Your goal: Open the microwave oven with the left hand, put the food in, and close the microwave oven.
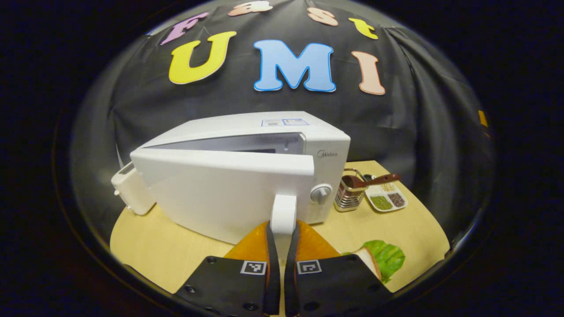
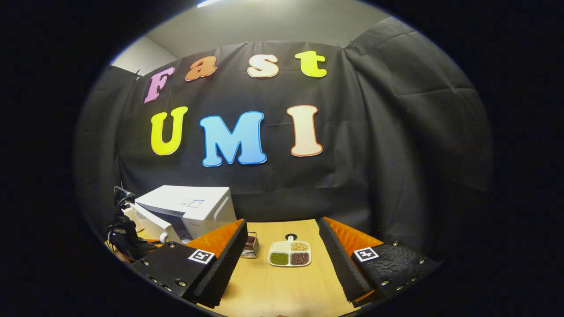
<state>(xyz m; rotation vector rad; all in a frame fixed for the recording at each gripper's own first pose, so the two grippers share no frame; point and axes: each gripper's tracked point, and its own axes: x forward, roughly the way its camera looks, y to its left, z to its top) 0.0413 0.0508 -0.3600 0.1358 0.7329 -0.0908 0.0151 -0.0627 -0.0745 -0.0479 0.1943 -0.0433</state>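
A white microwave oven (image 1: 326, 145) stands on the wooden table (image 1: 410, 229). Its door (image 1: 211, 185) is swung partly open, showing a slit of the cavity. My left gripper (image 1: 282, 231) is shut on the door's white handle (image 1: 283, 211), one finger on each side. A sandwich with green lettuce (image 1: 383, 257) lies on the table just right of that gripper. In the right gripper view the microwave oven (image 2: 189, 207) sits at the far left with its door ajar, and the other gripper (image 2: 125, 235) is at the door. My right gripper (image 2: 282, 253) hangs open above the table, holding nothing.
A metal utensil holder (image 1: 350, 193) with a brown spoon (image 1: 379, 179) stands right of the microwave. A white divided dish of grains (image 1: 387, 198) lies beside it, also the dish (image 2: 290, 254) between my right fingers farther off. A white toaster (image 1: 130, 191) sits left of the microwave.
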